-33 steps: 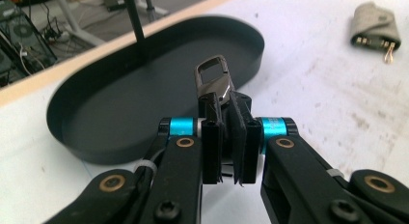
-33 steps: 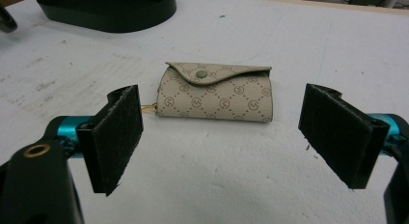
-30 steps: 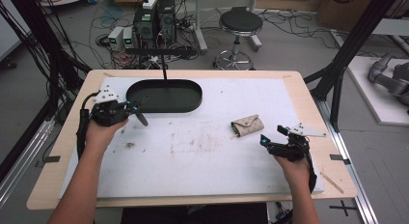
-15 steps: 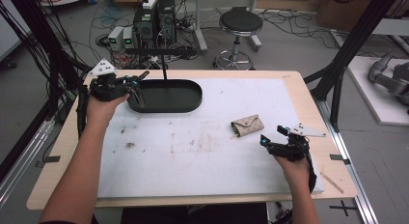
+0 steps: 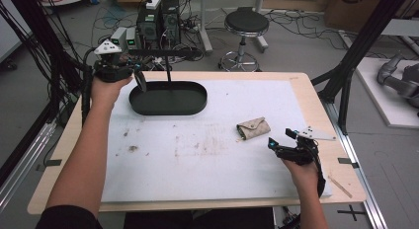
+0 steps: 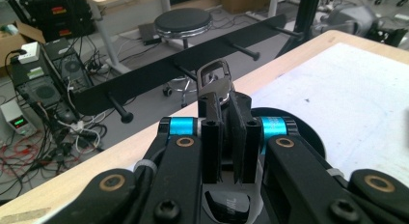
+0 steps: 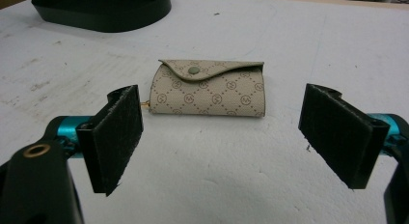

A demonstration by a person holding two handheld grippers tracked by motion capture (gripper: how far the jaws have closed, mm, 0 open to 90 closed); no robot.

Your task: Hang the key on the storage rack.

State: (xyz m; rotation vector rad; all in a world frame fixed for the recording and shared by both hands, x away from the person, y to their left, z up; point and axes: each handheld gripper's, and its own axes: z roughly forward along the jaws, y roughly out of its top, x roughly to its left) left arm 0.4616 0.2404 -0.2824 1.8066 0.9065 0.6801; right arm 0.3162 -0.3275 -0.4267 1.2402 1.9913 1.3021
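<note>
My left gripper point(image 6: 225, 132) is shut on a black metal carabiner clip point(image 6: 214, 79) that sticks up from between its pads. In the high view this gripper point(image 5: 139, 80) hangs above the left end of the black oval tray point(image 5: 195, 108). Just beyond it runs a black bar with pegs point(image 6: 159, 72), standing on a post behind the tray point(image 5: 169, 73). A beige patterned pouch point(image 7: 207, 89) with a snap flap lies shut on the white mat point(image 5: 253, 128). My right gripper point(image 7: 222, 137) rests open on the mat, a short way in front of the pouch point(image 5: 282, 139).
The white mat point(image 5: 197, 165) covers most of the wooden table and has brown stains near its middle. Behind the table are a round stool point(image 5: 246, 24), computer boxes point(image 5: 158, 19) and loose cables. Black frame posts stand at both sides.
My left hand has lifted with the clip and moved away from me, from the mat's left side to above the tray's left end. The right gripper has stayed still.
</note>
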